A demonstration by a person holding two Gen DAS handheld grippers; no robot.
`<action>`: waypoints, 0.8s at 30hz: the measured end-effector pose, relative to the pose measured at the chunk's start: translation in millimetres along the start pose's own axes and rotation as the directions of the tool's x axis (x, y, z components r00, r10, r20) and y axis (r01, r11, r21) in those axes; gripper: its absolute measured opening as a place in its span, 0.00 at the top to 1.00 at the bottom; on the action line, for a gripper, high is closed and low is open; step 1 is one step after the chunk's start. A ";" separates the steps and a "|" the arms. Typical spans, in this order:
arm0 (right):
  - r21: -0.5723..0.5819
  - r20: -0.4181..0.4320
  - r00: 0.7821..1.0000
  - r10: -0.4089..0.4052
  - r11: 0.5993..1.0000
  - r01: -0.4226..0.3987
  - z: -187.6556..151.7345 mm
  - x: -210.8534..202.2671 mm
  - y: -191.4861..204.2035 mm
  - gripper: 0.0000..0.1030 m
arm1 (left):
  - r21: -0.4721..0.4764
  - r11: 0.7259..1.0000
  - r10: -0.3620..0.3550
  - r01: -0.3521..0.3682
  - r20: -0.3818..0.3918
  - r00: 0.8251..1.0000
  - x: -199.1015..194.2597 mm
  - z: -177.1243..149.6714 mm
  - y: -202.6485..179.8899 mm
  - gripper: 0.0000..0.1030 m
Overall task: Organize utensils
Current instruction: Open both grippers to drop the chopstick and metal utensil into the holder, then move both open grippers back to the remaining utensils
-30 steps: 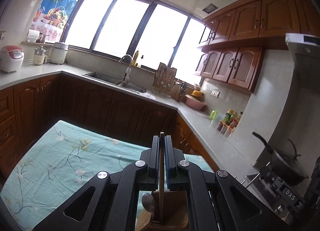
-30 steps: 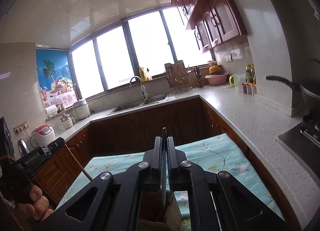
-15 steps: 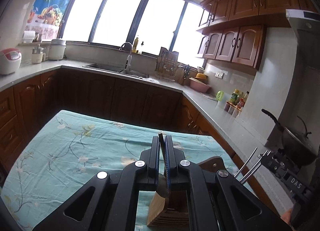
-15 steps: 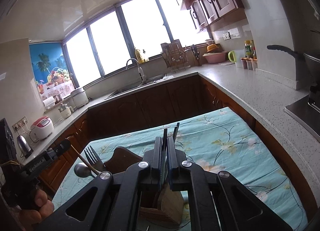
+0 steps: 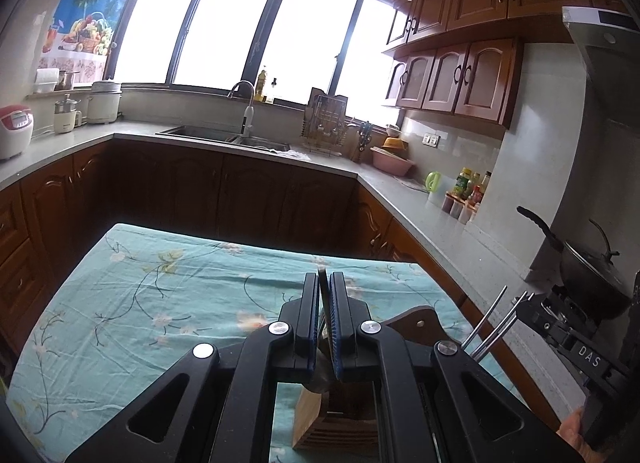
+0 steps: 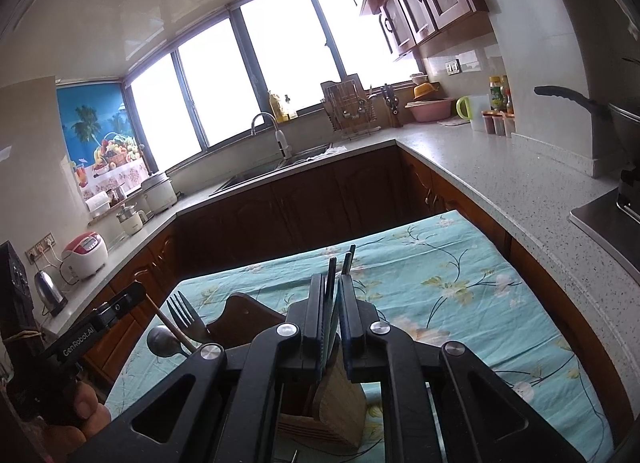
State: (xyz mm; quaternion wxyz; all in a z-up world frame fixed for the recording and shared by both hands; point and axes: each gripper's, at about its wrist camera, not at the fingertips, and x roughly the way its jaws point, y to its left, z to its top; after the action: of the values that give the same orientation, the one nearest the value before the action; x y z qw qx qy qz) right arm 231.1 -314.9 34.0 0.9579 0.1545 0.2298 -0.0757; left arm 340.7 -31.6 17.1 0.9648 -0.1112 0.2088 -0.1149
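A wooden utensil holder (image 5: 340, 423) stands on the table with the teal floral cloth (image 5: 160, 303), right below both grippers; it also shows in the right wrist view (image 6: 336, 411). My left gripper (image 5: 325, 283) is shut on several utensils; seen from the right wrist these are a fork (image 6: 182, 313), a spoon (image 6: 160, 341) and a wooden stick (image 6: 172, 327), heads up. My right gripper (image 6: 335, 283) is shut on thin dark-handled utensils (image 6: 348, 259) over the holder; its metal stems (image 5: 494, 323) show in the left wrist view.
A dark wooden board (image 6: 244, 317) lies on the cloth behind the holder. Counters run around the table, with a sink (image 5: 224, 135), a dish rack (image 5: 326, 127), a pink bowl (image 5: 392, 165), spice bottles (image 5: 464, 195) and a black wok (image 5: 588, 271) on the stove at right.
Both grippers have tilted downward and lowered toward the holder with their utensils. More of the table cloth and the wooden holder has come into view.
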 end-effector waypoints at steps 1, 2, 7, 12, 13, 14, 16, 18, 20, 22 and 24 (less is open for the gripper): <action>0.001 0.002 1.000 -0.002 1.000 0.002 0.3 -1.0 -0.2 0.91 | 0.001 1.000 0.000 0.000 0.000 1.000 -1.0 -0.6 -0.1 0.95; 0.004 0.005 1.000 -0.002 1.000 0.002 0.4 -2.1 -0.9 0.90 | 0.003 1.000 0.000 0.000 0.000 1.000 -2.5 -0.4 -0.1 0.93; 0.026 0.029 1.000 0.012 1.000 -0.012 2.4 -9.4 -3.5 0.54 | -0.001 1.000 0.011 -0.011 0.013 1.000 -12.5 -1.2 -0.6 0.68; 0.041 0.055 0.998 0.023 0.999 -0.025 3.5 -19.7 -5.5 0.38 | -0.010 1.000 0.019 -0.019 0.020 1.000 -28.0 -3.6 1.9 0.49; 0.047 0.064 0.998 0.030 0.998 -0.033 3.1 -22.6 -6.3 0.28 | -0.010 1.000 0.023 -0.023 0.020 1.000 -31.9 -4.4 2.7 0.41; 0.049 0.070 0.997 0.034 0.998 -0.037 2.5 -25.5 -6.5 0.22 | -0.013 1.000 0.028 -0.028 0.022 0.999 -36.1 -5.7 3.7 0.34; 0.048 0.079 0.996 0.036 0.998 -0.040 0.7 -31.0 -6.2 0.14 | -0.017 0.999 0.038 -0.037 0.027 0.999 -44.9 -9.0 5.4 0.29; 0.046 0.086 0.995 0.043 0.998 -0.047 -1.8 -36.2 -5.9 0.10 | -0.019 0.999 0.048 -0.048 0.020 0.999 -51.1 -12.9 6.5 0.20; 0.042 0.087 0.995 0.048 0.998 -0.052 -5.4 -41.3 -4.8 0.07 | -0.024 0.998 0.050 -0.049 0.015 0.999 -60.6 -18.4 8.9 0.20; 0.038 0.088 0.995 0.053 0.998 -0.057 -9.5 -46.8 -3.9 0.05 | -0.025 0.998 0.057 -0.057 0.001 0.998 -64.5 -20.1 8.1 0.17; 0.034 0.085 0.995 0.053 0.998 -0.056 -13.8 -52.2 -2.7 0.05 | -0.032 0.998 0.053 -0.053 -0.016 0.998 -69.4 -22.2 10.5 0.17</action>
State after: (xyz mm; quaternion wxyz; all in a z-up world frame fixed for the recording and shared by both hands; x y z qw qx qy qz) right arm 178.6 -309.0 45.9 0.9655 0.1749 0.1834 -0.0601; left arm 271.5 -6.7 20.8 0.9640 -0.1205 0.2206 -0.0866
